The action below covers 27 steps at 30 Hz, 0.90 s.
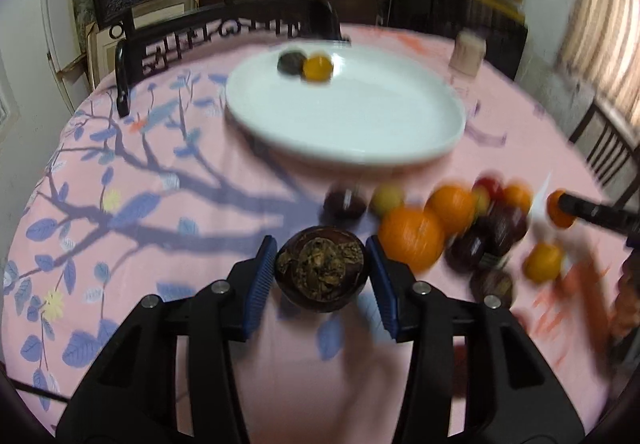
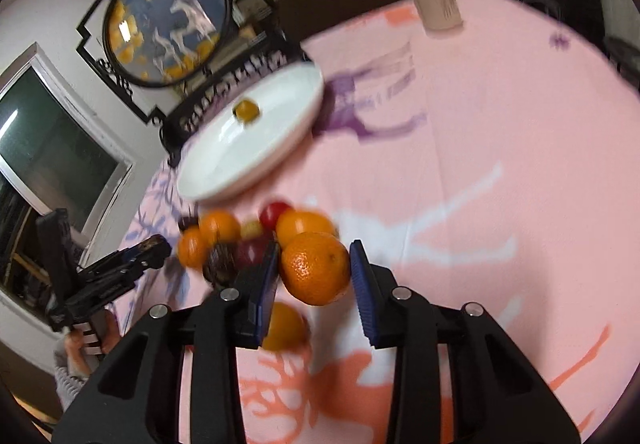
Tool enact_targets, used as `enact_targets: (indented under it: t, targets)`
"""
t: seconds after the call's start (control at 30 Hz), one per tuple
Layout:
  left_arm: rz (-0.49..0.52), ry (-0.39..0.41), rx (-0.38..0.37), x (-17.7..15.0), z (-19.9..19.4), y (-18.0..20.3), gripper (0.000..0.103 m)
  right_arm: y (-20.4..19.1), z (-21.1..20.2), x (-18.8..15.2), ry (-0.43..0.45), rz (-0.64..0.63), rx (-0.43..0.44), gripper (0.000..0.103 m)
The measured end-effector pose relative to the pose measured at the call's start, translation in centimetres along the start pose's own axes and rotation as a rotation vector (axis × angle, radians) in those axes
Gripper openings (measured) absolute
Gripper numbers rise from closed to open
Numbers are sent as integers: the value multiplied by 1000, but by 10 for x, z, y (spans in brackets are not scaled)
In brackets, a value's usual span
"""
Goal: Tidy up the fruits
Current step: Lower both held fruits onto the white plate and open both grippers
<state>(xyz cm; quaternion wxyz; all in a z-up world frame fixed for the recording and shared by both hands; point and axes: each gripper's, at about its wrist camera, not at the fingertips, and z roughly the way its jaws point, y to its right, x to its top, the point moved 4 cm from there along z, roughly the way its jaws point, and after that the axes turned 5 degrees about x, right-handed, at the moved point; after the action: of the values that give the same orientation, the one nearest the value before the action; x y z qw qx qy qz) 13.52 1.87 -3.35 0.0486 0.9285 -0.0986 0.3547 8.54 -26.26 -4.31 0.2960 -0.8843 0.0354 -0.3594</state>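
**A:** How are the two grippers posed?

**B:** The left gripper reaches forward over the pink tablecloth, its blue pads set narrowly against the sides of a dark brown fruit with a dried calyx, which it holds. The right gripper is tilted, so its scene appears rotated. An orange sits between its pads, touching the left one, with a thin gap at the right. Whether it is actually gripped cannot be told.

**A:** What does one view show that the other lacks?

**B:** The left wrist view shows the white plate face on, carrying a dark fruit touching a small orange fruit at the far rim. The right wrist view shows only the small orange fruit on the plate. It alone shows the left gripper from outside, at the left edge, and a second orange lying beneath the right gripper's left finger.

**A:** Where are the remaining fruits?

**B:** The fruit pile, oranges mixed with dark purple and yellow pieces, lies on the cloth between plate and grippers, just right of the left gripper.

**A:** What is hard to read?

**B:** Motion blur smears the pile, so individual fruits cannot be counted. A pale jar at the table's far edge is indistinct.
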Motion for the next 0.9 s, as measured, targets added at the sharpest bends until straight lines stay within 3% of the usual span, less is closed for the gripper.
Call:
enact_targets:
  t: [0.17,0.3,0.43,0.53,0.7,0.9]
  targets:
    - [-14,57,19,57,7,13,47,-31,25,46,26,-31,27,36]
    - [-79,44,34,80,34,12,47,-49,66,76,34,-77,12,36]
    - [-100,33,29,81,48,7,51,-53,96,89,31,-73,12,38]
    - [-97,40,39,79,48,4,63,-48,98,89,30,-59,14,56]
    - [-66,51,62,72,41,4,64,-47,81,87,58,-49,28,57]
    - [-6,40,71,45,29,9,67,-34,43,54,56,-33,30,60]
